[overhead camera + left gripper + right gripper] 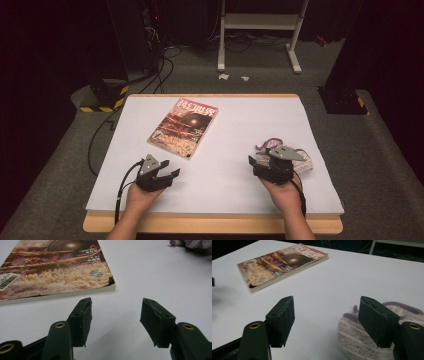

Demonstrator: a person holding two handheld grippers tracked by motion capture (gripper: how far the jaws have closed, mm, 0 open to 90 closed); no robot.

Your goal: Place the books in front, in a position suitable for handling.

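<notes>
The right tongs (261,165) stand open with nothing between the jaws, low over the counter (235,145) near its right front. A knitted cloth (359,337), grey-pink and bunched, lies just beside and partly under the right jaw; whether it touches the pad is hard to tell. The left tongs (169,172) are also open and empty, near the left front. A book (55,272) lies flat just beyond them, its near corner close ahead of the left jaw, well apart from the cloth.
</notes>
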